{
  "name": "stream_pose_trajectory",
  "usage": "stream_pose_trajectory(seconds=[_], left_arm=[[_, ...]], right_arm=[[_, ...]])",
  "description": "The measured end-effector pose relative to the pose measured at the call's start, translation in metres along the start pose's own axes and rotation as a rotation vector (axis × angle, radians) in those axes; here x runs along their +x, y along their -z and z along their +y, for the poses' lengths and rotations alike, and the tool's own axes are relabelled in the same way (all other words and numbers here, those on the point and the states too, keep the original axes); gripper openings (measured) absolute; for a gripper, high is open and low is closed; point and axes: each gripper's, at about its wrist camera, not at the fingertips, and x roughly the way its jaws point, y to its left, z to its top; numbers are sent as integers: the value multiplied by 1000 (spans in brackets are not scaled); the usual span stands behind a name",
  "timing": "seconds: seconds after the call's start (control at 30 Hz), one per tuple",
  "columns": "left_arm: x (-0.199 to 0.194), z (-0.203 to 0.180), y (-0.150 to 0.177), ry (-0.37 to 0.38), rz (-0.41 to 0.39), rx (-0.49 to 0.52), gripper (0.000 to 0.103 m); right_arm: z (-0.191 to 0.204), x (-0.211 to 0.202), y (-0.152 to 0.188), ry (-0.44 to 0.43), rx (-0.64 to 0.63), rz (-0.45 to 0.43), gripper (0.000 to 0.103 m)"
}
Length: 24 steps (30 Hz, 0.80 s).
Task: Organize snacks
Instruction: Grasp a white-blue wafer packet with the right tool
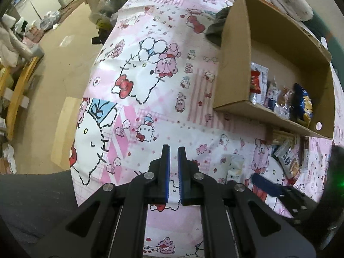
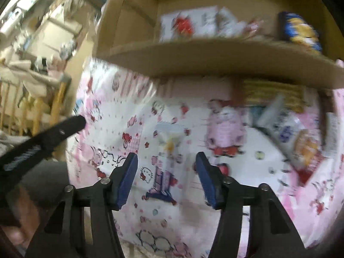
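The bench (image 1: 172, 43) filled the frame, draped in a pink and white cartoon cloth, and its left edge curved down the picture with bare tan floor (image 1: 71, 49) running wide beyond it, so there was plenty of open room on that side. Next in size, the cardboard box (image 1: 236, 49) sat on the right part of the bench, lying so that its open face showed, its near wall jutting out over the cloth like a ledge. Inside it a row of snack packets stood close together: a red and silver packet (image 1: 257, 81) at the left end, a blue and yellow bag (image 1: 302, 103) at the right, with paler packets between them. The box's left half was bare cardboard. In front of the box's edge, on the cloth, a white and blue packet (image 2: 283, 129) lay tilted among a few more loose snacks, crowded near the bench's right side; blur hid their details. A slim pale packet (image 2: 166, 150) lay lengthwise alone on the cloth, just ahead of the right tool (image 2: 166, 161). That tool's pads stood apart over it, nothing between them that they touched, and the view was smeared. The left tool (image 1: 173, 150) hovered over an empty patch of cloth near the bench's front, its blue pads drawn together with only a sliver of gap and nothing caught in them. A broad free stretch of cloth lay ahead of it, up to the far end.
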Motion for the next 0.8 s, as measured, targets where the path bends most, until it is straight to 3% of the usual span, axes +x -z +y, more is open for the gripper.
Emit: stream_pose_trajectory(seconds=[0.07,0.13,0.37,0.53,0.67,0.73,0.8], left_arm=[[2,2,1,3,5,0,4],[2,3,2,6,4,-5,4],[-3,-9,4,39,-9,6,4],[-5,-30,9,114,0,49,4],[5,-57,16,191,90,45,7],[8,-77,23,213,116,65,22],[10,-97,29,223,116,57,63]], right_arm=[[8,12,5,94,-65,1,20],[8,12,9,124,-97,-15,18],[-28,-35,8,-9,56,-94,18],[-60,-100,12,-69,149,-205,18],[-85,-157,12,-66,185,-314,18],[-97,-177,12,-46,186,-357,18],[-114,-194,13,-26,208,-398,18]])
